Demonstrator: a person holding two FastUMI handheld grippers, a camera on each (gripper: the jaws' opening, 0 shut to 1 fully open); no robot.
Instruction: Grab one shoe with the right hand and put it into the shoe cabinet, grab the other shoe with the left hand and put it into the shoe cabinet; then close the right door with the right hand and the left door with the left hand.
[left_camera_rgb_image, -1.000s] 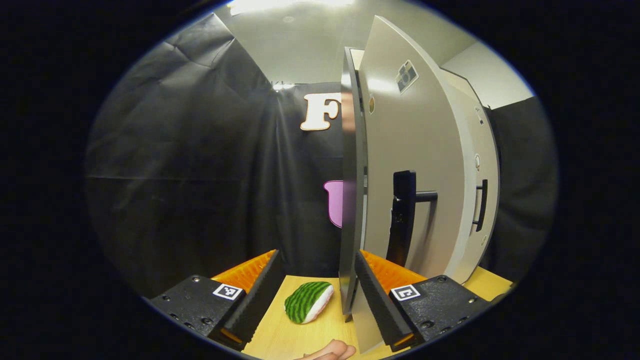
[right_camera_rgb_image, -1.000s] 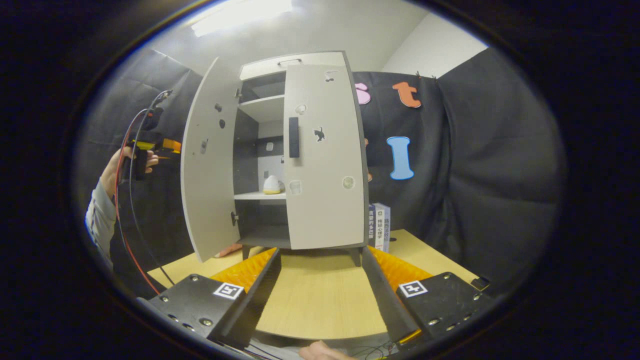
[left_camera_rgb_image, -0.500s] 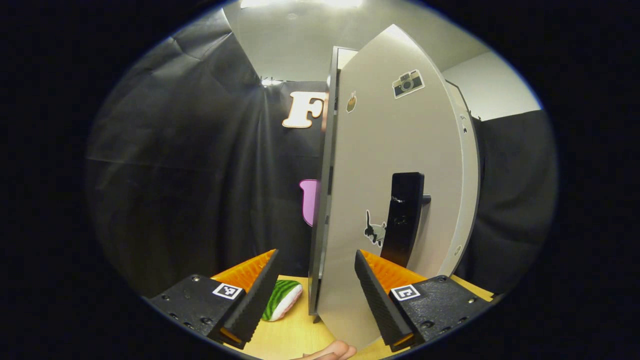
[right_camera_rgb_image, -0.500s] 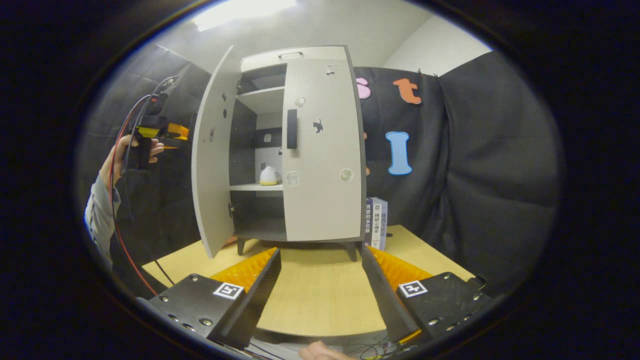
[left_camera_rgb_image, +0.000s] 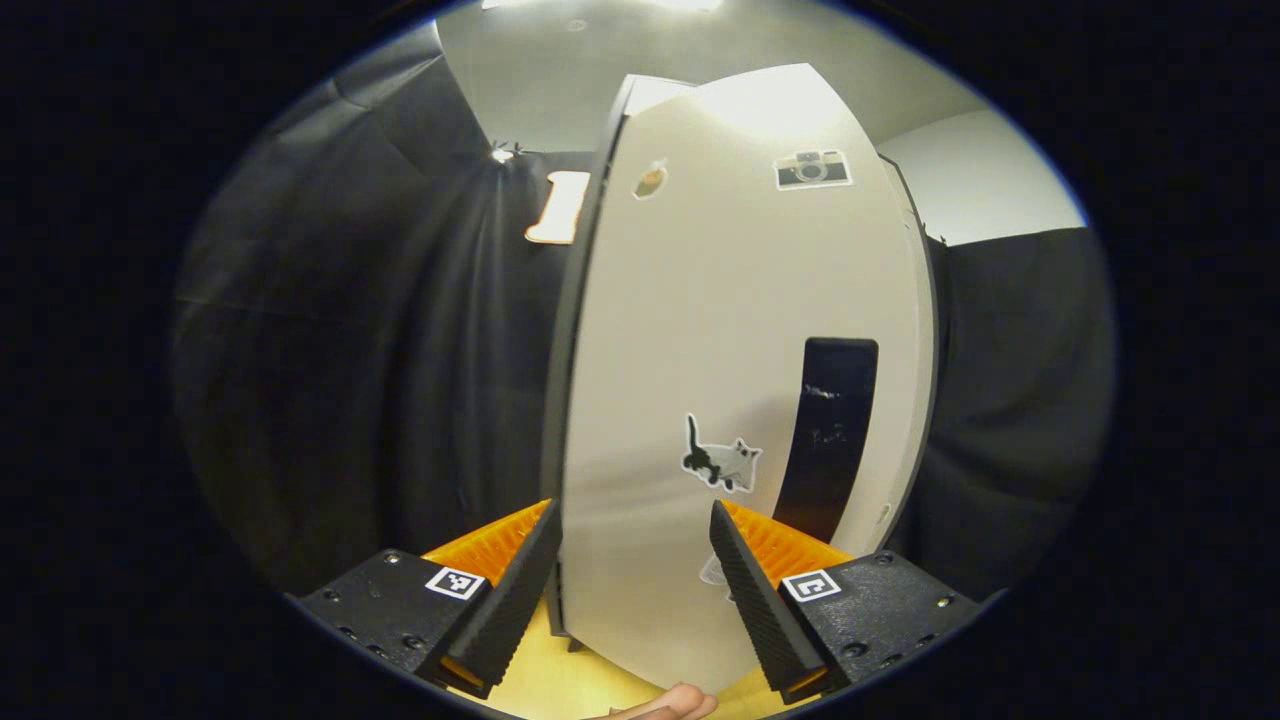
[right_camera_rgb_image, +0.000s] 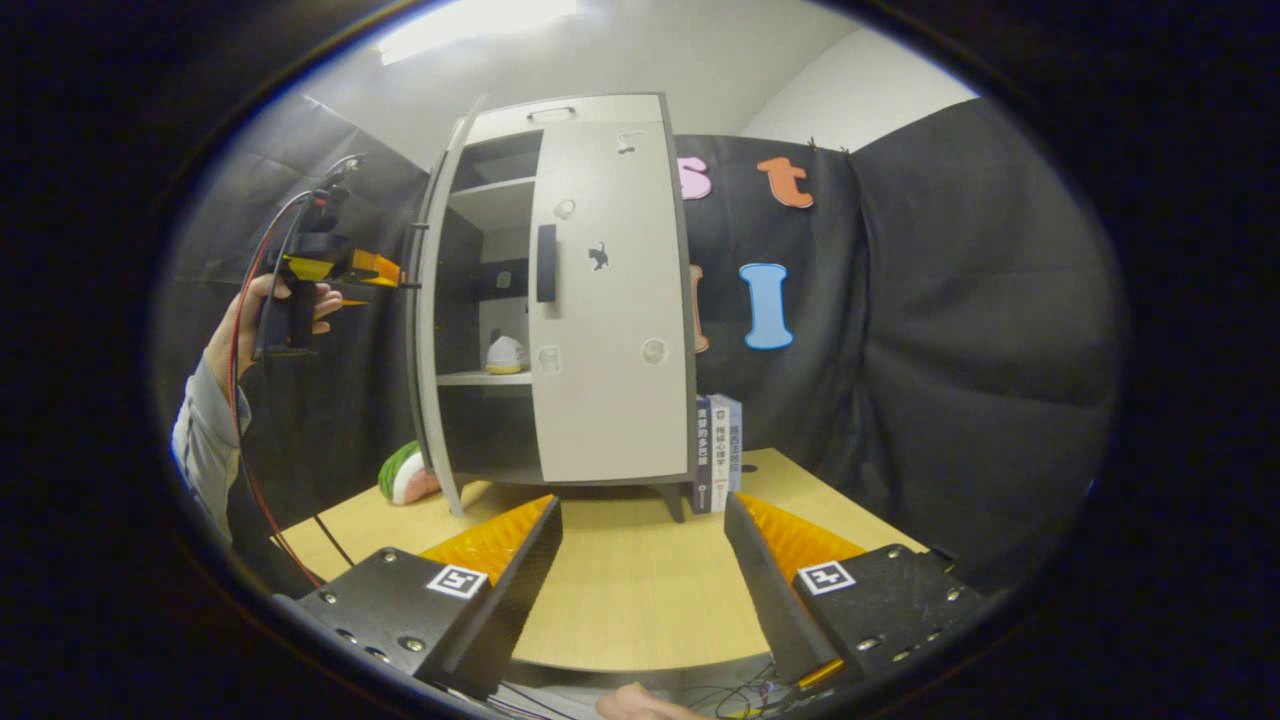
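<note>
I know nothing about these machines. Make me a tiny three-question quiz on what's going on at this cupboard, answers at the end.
1. True or false: the shoe cabinet's right door is shut.
2. Which is open? A: left door B: right door
3. Fill in: on the middle shelf sits a ____.

Key: 1 true. 2 A; the left claw faces its outer side. 3 shoe.

Faces left door (left_camera_rgb_image: 720, 330) close up, hand-held gripper (left_camera_rgb_image: 630, 570) spread apart before it; cat sticker (left_camera_rgb_image: 720, 462) beside black handle (left_camera_rgb_image: 828, 430).
</note>
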